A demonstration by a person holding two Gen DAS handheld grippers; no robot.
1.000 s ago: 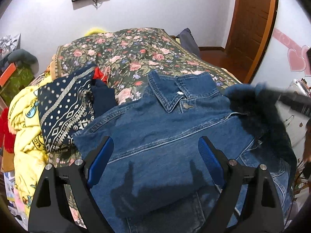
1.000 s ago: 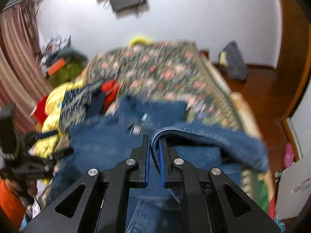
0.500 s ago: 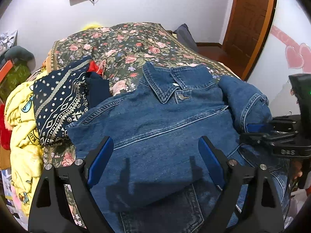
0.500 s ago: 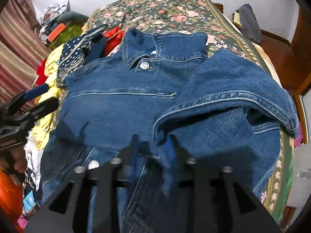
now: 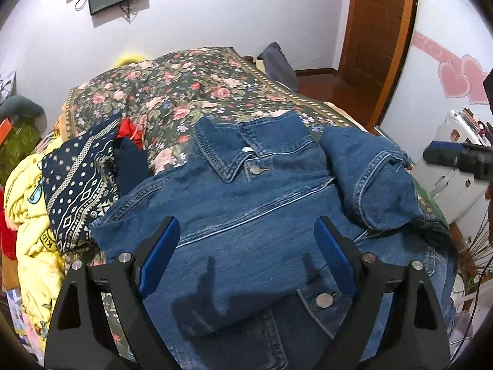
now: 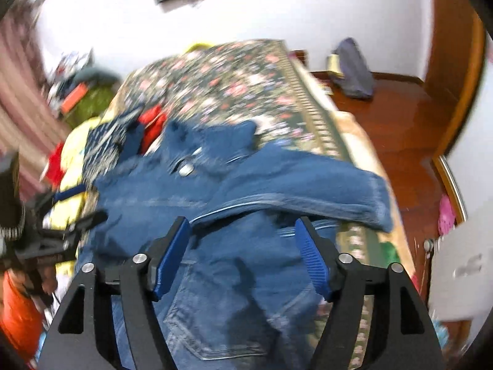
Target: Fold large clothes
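Denim jacket (image 5: 246,215) flat on floral bedspread (image 5: 185,92), collar at the far end, front up. Right sleeve (image 5: 376,182) now folded in across the chest, cuff resting near the placket; was pinched in the right gripper (image 6: 243,256) a second ago, dropped since. Right jaws opening, nothing between the pads, only cloth beneath (frame blurred, so contact with the denim not fully certain). Left gripper (image 5: 246,262) wide apart, empty, hovering over the lower front, unchanged over the last second. Left sleeve side: appears tucked under a folded panel at the near-left edge, can't confirm. Means for the task: one sleeve fold done, probably; sleeve sits bunched, not flat, likely needs smoothing. Next call: square up the sides, then fold hem toward collar. Patterned navy cloth (image 5: 77,185) and yellow blanket (image 5: 27,222) just beside the jacket's left edge, snag risk.
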